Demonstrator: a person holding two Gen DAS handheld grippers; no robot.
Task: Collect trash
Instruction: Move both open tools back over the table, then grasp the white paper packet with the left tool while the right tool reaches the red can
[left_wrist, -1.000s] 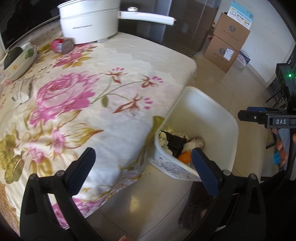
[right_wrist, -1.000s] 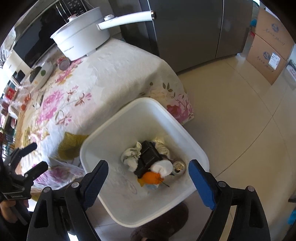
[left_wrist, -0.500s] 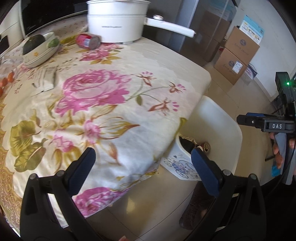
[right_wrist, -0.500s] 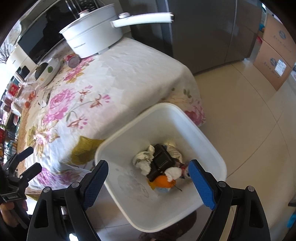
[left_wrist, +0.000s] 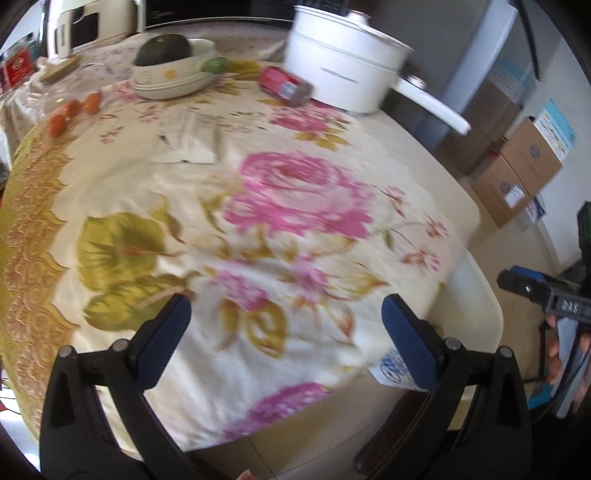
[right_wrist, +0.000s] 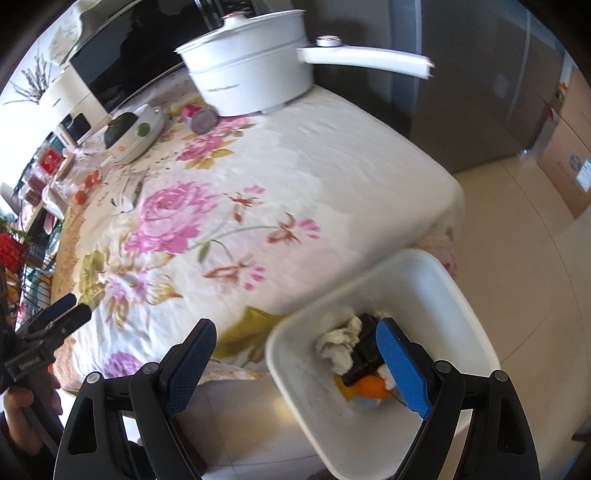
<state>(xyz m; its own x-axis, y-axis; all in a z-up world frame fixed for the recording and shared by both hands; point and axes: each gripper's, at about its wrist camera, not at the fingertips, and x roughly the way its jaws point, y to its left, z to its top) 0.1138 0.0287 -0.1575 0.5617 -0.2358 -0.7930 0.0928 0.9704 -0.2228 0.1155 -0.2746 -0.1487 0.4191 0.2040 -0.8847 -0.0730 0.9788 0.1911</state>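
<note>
My left gripper (left_wrist: 282, 314) is open and empty above the near part of the floral tablecloth (left_wrist: 295, 206). Far across the table a red can (left_wrist: 284, 85) lies on its side by the pot, and a flat white paper wrapper (left_wrist: 192, 136) lies left of centre. My right gripper (right_wrist: 295, 332) is open and empty, hanging over the table's corner and the left rim of the white bin (right_wrist: 458, 291). Inside the bin lie a crumpled tissue (right_wrist: 340, 343), a black wrapper (right_wrist: 364, 354) and an orange piece (right_wrist: 369, 387). The can (right_wrist: 199, 116) also shows in the right wrist view.
A white long-handled pot (left_wrist: 343, 74) and a bowl with a dark green fruit (left_wrist: 166, 66) stand at the table's far side, with small orange fruits (left_wrist: 70, 110) at the left. Cardboard boxes (left_wrist: 524, 166) sit on the floor to the right. A steel fridge (right_wrist: 461, 74) stands behind the table.
Both grippers have moved from over the bin toward the table. In the left wrist view the bin has slid to the right edge and the tabletop fills the frame. Both stay open.
</note>
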